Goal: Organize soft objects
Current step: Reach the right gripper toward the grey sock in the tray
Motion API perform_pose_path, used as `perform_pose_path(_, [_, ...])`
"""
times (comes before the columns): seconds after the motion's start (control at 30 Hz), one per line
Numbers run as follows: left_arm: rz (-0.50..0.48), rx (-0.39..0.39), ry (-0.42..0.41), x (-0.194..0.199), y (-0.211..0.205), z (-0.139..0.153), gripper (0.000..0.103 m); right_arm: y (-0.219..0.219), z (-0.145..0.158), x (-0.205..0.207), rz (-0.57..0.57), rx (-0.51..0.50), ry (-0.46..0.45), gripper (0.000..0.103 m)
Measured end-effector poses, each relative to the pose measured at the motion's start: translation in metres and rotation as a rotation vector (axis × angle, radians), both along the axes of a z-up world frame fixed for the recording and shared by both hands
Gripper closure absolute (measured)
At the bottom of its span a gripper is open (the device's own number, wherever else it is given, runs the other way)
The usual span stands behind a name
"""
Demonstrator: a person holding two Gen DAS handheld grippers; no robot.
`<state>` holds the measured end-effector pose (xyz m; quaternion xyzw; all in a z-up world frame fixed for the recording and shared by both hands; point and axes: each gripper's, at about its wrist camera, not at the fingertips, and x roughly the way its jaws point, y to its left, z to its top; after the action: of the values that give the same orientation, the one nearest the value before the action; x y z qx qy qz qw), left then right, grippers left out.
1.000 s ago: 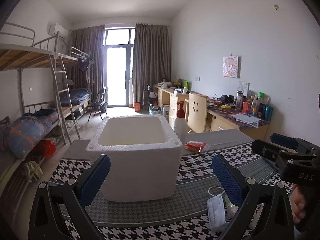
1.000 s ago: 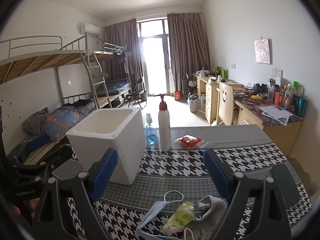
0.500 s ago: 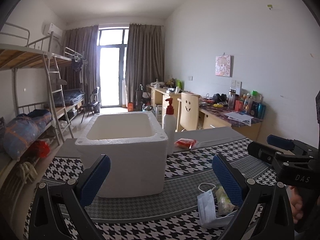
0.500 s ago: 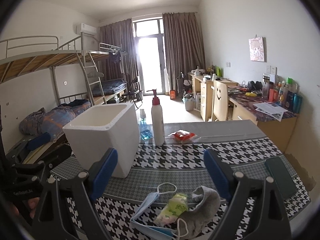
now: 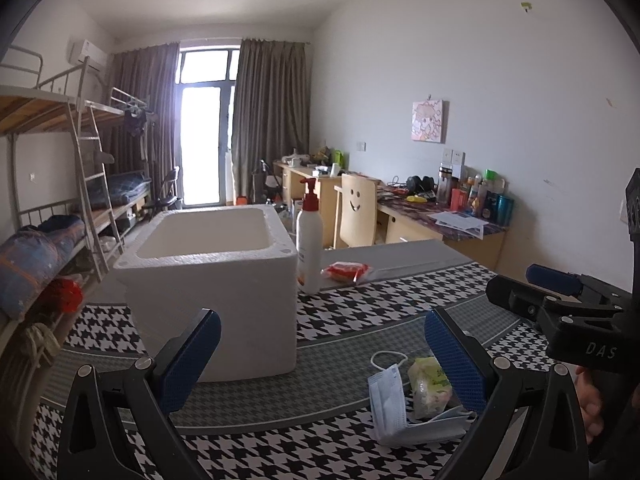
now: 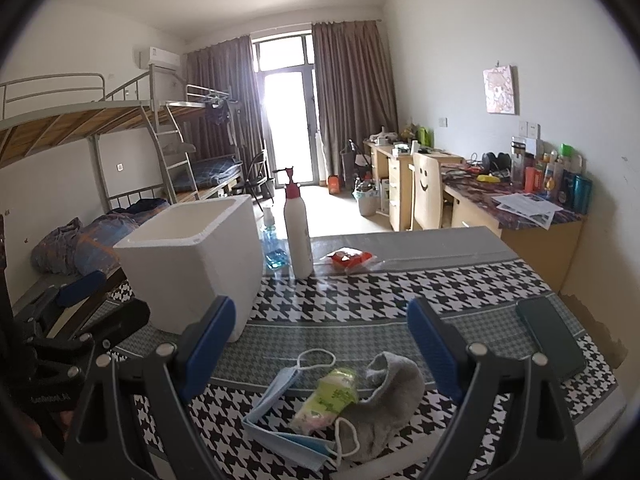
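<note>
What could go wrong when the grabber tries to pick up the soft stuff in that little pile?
The face mask, tissue pack and grey sock overlap, so the open right gripper might snag a mask loop and drag the others along. Lifting toward the foam box, it could also bump the tall pump bottle standing close beside it.

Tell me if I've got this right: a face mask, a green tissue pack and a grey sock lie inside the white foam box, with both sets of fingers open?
Not quite. The face mask, green tissue pack and grey sock lie on the checked tablecloth, in front of the white foam box, as the right wrist view shows. Both sets of fingers are open.
</note>
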<state>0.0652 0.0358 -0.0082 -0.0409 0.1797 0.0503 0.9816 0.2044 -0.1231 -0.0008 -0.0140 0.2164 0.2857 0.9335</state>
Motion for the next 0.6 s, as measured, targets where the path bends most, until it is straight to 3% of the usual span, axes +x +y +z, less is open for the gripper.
perform_pose_path(0.6, [-0.036, -0.014, 0.059, 0.013, -0.014, -0.019, 0.001, -0.017, -0.015, -0.001, -0.038, -0.01, 0.028, 0.013])
